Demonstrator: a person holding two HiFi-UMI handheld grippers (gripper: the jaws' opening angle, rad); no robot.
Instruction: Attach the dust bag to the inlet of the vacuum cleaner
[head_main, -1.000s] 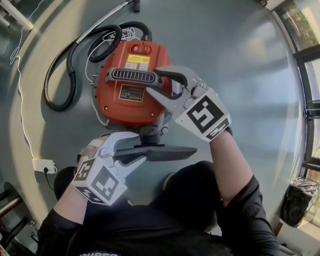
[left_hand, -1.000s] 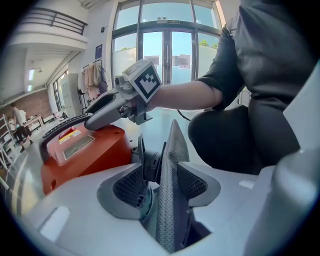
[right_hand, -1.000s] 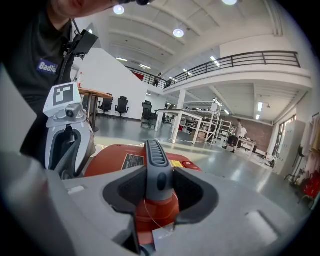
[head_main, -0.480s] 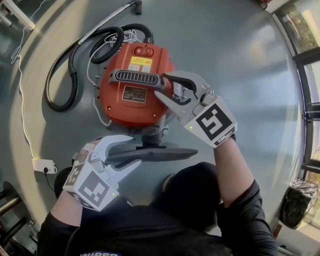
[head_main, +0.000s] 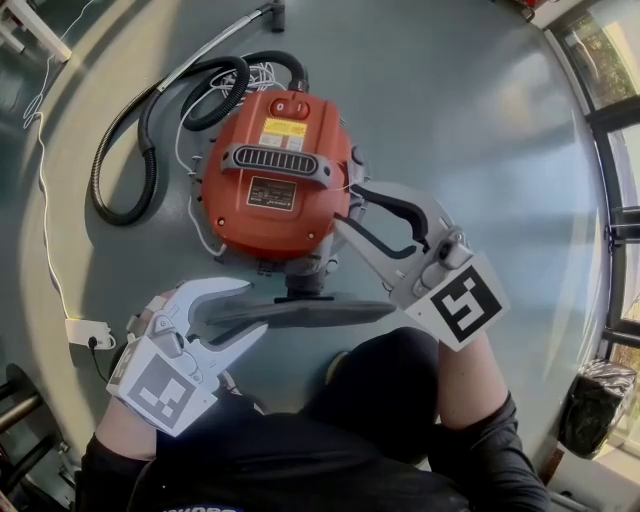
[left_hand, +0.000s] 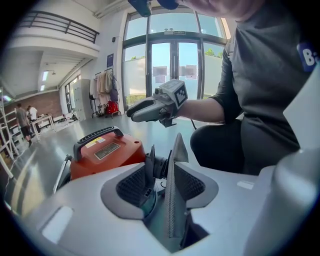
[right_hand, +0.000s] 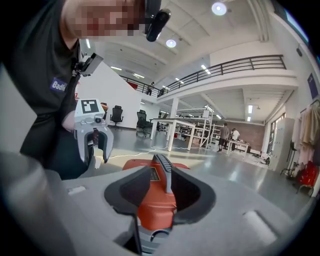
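The orange vacuum cleaner (head_main: 270, 185) lies on the grey floor with its black handle (head_main: 275, 160) on top. The dark, flat dust bag (head_main: 320, 312) lies across its near end, at the inlet (head_main: 305, 280). My left gripper (head_main: 250, 310) straddles the bag's left end; its jaws are closing with the bag's edge (left_hand: 171, 200) between them, and a gap shows beside it. My right gripper (head_main: 350, 210) hangs beside the vacuum's right side, its jaws closing on nothing. In the right gripper view the vacuum (right_hand: 155, 205) lies beyond the jaws.
A black hose (head_main: 150, 130) and white cable (head_main: 45, 220) curl left of the vacuum. A white power block (head_main: 85, 330) lies at the lower left. The person's knee (head_main: 380, 390) is just behind the bag. A black sack (head_main: 595, 400) stands far right.
My right gripper has drawn back from the vacuum's handle, down and to the right. My left gripper has slid left along the bag toward its end.
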